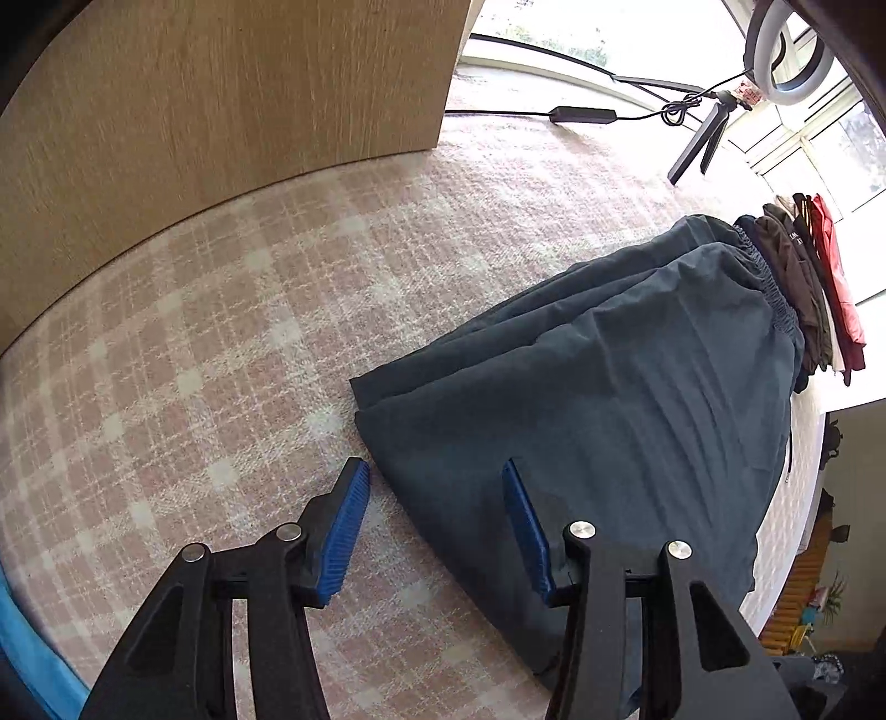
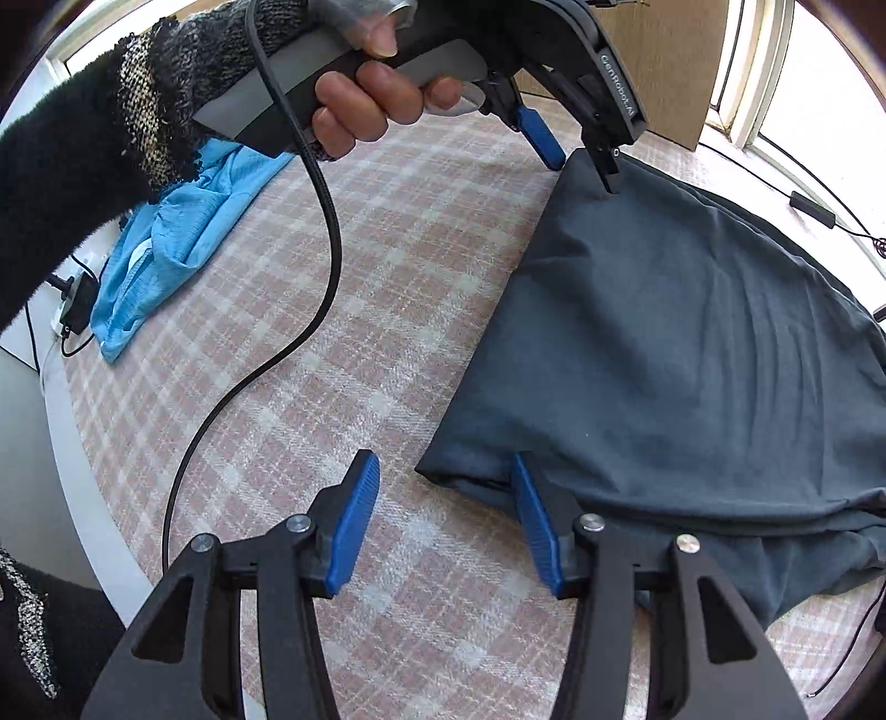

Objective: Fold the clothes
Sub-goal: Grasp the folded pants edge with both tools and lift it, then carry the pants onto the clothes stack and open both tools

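Dark teal shorts (image 1: pixel 609 354) lie flat on a pink plaid bed cover (image 1: pixel 221 332), both handheld grippers poised at their near hem. The left gripper (image 1: pixel 437 526) has its blue-padded fingers spread wide, one over the cloth and one over bare cover; the right gripper (image 2: pixel 446 518) is likewise wide apart at the opposite hem corner, gripping nothing. Only the left wrist view shows the elastic waistband, a row of folded dark and red clothes (image 1: pixel 814 288) beyond it and a ring light (image 1: pixel 786 50) (by the window). Only the right wrist view shows a light blue garment (image 2: pixel 166 243) and the person's hand (image 2: pixel 376 99).
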`<control>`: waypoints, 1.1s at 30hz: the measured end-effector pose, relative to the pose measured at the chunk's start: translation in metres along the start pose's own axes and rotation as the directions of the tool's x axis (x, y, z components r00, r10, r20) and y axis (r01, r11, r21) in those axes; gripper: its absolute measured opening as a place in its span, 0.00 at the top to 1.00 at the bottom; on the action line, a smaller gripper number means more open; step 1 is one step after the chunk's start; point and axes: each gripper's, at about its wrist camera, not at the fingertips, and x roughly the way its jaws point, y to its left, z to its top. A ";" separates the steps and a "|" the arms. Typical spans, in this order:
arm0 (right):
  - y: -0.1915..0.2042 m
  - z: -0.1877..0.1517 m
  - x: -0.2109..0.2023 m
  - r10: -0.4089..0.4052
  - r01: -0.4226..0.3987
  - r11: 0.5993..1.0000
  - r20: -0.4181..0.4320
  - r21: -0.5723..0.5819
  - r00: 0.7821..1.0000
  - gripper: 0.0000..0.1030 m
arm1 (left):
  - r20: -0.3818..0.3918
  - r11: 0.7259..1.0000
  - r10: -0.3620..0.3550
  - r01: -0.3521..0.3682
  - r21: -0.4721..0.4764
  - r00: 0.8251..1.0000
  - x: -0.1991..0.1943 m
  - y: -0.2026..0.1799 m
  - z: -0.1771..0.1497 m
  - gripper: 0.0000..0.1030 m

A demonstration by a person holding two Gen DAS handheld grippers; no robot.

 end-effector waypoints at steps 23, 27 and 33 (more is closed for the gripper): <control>-0.031 -0.011 -0.018 0.087 -0.094 0.989 0.061 0.112 0.994 0.97 | 0.090 0.999 -0.035 0.034 0.018 0.995 -0.044 -0.019 -0.021 0.98; -0.059 -0.013 -0.050 0.157 -0.183 0.964 0.141 0.193 0.977 0.97 | 0.137 0.996 -0.065 0.056 0.068 0.988 -0.067 -0.040 0.009 0.98; -0.147 -0.020 -0.121 0.138 -0.237 0.915 0.298 0.327 0.945 0.97 | 0.191 0.986 -0.081 0.050 0.161 0.978 -0.062 -0.136 0.099 0.98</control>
